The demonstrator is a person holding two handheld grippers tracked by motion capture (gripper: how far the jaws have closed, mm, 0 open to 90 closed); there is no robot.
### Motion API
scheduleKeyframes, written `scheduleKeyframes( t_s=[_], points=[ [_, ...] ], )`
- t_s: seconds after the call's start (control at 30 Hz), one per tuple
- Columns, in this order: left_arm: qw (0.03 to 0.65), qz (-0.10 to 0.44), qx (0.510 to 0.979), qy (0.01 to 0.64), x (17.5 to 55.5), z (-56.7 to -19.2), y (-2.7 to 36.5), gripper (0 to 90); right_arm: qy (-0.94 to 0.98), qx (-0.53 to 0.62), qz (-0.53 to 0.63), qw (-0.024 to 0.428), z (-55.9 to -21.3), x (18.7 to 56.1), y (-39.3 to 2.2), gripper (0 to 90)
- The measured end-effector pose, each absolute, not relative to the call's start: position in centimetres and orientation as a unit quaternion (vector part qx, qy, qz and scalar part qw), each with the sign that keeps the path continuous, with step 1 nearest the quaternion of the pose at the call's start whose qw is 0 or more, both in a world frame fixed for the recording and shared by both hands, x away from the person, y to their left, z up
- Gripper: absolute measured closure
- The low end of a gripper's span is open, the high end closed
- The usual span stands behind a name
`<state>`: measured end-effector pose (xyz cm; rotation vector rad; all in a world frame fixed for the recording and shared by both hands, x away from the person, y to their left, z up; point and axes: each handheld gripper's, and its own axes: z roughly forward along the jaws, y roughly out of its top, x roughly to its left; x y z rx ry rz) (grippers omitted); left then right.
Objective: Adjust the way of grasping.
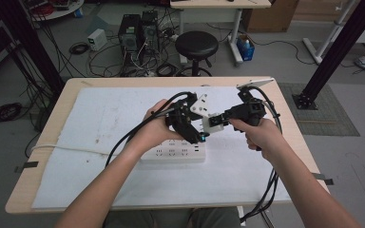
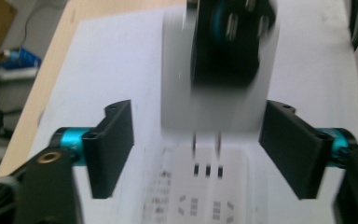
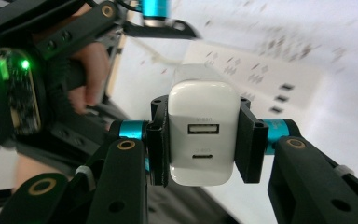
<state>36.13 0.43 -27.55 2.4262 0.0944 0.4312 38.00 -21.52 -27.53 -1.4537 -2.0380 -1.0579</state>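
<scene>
Holding a white charger (image 3: 203, 131) above the power strip (image 1: 173, 153), the right gripper (image 3: 200, 140) has its pads pressed on both sides. Prongs point down at the strip in the left gripper view; long axis roughly upright. The right gripper view shows its port face. The left gripper (image 2: 198, 151) stands open, clear of the charger.

The charger (image 3: 203, 130) looks like smooth white plastic with a soft sheen, and the power strip (image 1: 173, 153) is white plastic too. Each hand-held gripper (image 3: 200, 142) has matt black jaws plus shiny teal metal bits. The table (image 1: 38, 161) is pale wood under a rough white cloth sheet (image 1: 104, 123).
</scene>
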Motion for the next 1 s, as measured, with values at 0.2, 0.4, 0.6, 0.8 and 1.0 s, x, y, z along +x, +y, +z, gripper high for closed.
scheduleKeyframes(
  t_s=[0.2, 0.4, 0.6, 0.8, 1.0],
  points=[
    [0.234, 0.159, 0.953, 0.104, 37.0, -27.2, 4.5, 20.2, -0.777, -0.507, -0.353, 0.118, -25.9, 38.0, -23.7, 61.9],
    [0.125, 0.103, 0.966, 0.203, 37.9, -27.2, 10.2, 20.2, -0.854, -0.453, -0.255, 0.022, -24.3, 37.9, -24.1, 61.9],
    [0.053, 0.041, 0.950, 0.304, 38.6, -27.4, 16.1, 20.2, -0.918, -0.355, -0.169, -0.046, -23.2, 37.7, -22.2, 61.9],
    [0.017, 0.020, 0.932, 0.362, 39.4, -27.4, 21.5, 20.1, -0.945, -0.290, -0.131, -0.071, -22.7, 37.9, -20.3, 61.8],
    [0.034, 0.025, 0.923, 0.383, 39.2, -26.8, 23.4, 20.1, -0.954, -0.272, -0.098, -0.078, -22.8, 38.1, -19.7, 61.9]
  ],
)
